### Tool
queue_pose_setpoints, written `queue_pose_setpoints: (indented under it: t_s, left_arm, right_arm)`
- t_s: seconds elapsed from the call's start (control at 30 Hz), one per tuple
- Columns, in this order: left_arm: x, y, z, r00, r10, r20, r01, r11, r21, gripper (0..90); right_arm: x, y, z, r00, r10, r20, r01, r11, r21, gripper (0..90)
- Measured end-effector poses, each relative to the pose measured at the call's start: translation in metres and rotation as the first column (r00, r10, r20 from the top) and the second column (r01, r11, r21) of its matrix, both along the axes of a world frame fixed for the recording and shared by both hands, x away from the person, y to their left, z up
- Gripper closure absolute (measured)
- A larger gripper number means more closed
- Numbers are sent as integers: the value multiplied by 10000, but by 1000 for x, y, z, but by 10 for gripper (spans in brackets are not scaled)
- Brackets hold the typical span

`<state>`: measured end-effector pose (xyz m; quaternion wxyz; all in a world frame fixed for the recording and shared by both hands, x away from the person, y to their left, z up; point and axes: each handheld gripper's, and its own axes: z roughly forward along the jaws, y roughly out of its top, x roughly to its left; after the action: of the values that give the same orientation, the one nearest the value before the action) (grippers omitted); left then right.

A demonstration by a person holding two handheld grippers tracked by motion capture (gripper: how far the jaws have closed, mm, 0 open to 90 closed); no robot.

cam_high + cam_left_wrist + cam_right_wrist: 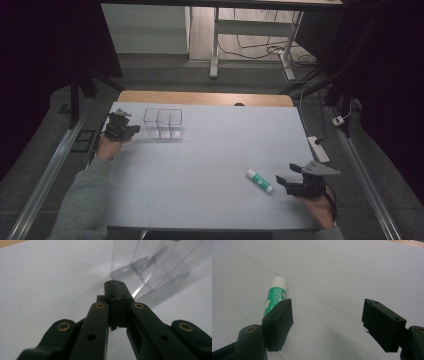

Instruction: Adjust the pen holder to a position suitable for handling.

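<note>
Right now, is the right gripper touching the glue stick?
Apart. The high view shows bare table between the right gripper and the glue stick.

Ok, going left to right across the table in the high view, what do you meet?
Left gripper → clear plastic organizer → glue stick → right gripper.

A lab or test room set up for recording. Shown by a white-covered table [210, 150] ringed by dark curtains [45, 45], metal rails [47, 170] along both sides, a power strip [319, 148], loose cables [260, 50] on the floor, bare desk frames [250, 35] behind.
</note>
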<state>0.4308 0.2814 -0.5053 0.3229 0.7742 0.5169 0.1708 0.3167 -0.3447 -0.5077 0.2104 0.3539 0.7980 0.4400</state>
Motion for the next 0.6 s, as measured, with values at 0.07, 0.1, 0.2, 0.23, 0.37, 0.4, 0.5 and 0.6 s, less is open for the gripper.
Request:
queue_pose_setpoints:
  t_s: [0.07,0.1,0.2,0.23,0.37,0.4,0.5,0.6]
  left_arm:
    - [4,2,-1,10000,63,-39,-63,9998,-190,888]
    - [5,3,-1,10000,86,-51,-87,9996,-267,888]
    - [9,6,0,10000,92,1,-92,9989,-466,888]
    - [10,7,0,10000,69,35,-67,9985,-547,888]
    - [15,11,0,10000,72,26,-70,9981,-612,888]
    - [16,12,0,10000,89,13,-88,9978,-652,888]
    - [19,12,-2,10000,17,-35,-19,9974,-719,888]
    - [21,9,-4,9997,-197,-115,189,9977,-650,888]
  right_arm:
    - [0,0,0,10000,11,-10,-11,10000,-11,249]
    - [0,0,0,10000,31,-17,-31,10000,1,249]
    - [0,0,0,10000,48,-13,-48,10000,11,249]
    - [0,0,0,10000,41,-19,-41,10000,8,249]
    - [0,0,0,10000,27,-36,-27,10000,-3,250]
    - [0,0,0,10000,29,-37,-29,10000,-1,249]
    - [0,0,0,10000,46,-40,-46,10000,20,250]
    - [0,1,-1,10000,42,-30,-42,10000,21,250]
